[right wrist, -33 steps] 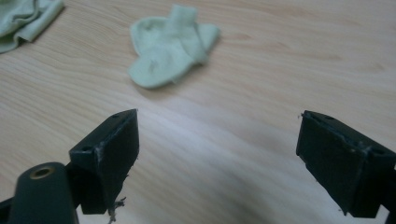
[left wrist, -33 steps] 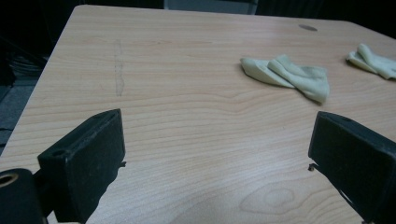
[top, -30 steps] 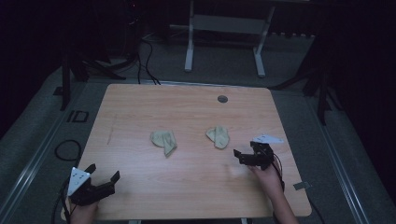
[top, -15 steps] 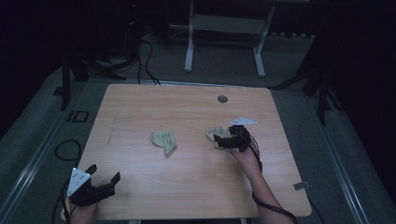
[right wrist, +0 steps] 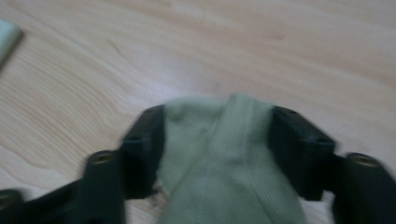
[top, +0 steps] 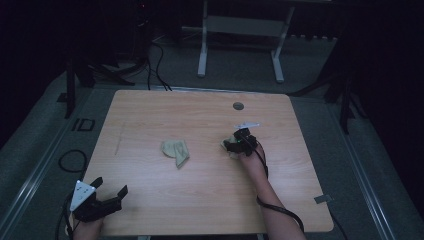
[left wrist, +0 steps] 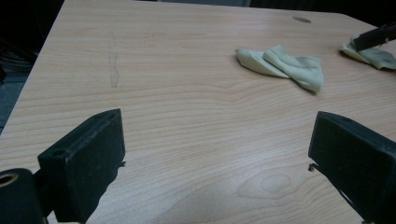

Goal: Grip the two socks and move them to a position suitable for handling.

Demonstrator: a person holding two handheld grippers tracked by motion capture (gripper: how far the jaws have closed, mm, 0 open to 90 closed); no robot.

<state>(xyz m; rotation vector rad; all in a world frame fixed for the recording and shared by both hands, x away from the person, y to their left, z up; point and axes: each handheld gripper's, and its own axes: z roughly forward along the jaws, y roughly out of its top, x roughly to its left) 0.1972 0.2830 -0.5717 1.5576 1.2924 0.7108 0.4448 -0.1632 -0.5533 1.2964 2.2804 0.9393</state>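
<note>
Closing around a pale green sock (right wrist: pixel 224 163) on the desk (top: pixel 150 120), the right gripper (top: pixel 239 145) has its jaws against the fabric; the left gripper (top: pixel 102 200) rests with jaws apart.

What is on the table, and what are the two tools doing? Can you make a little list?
table: light wooden table
things: two crumpled pale green socks
left sock: lies alone mid-table
right sock: between the jaws of the right tool
right tool: jaws have just been closing, pads at both sides of the sock
left tool: wide open near the table's near edge, nothing between its jaws
</note>
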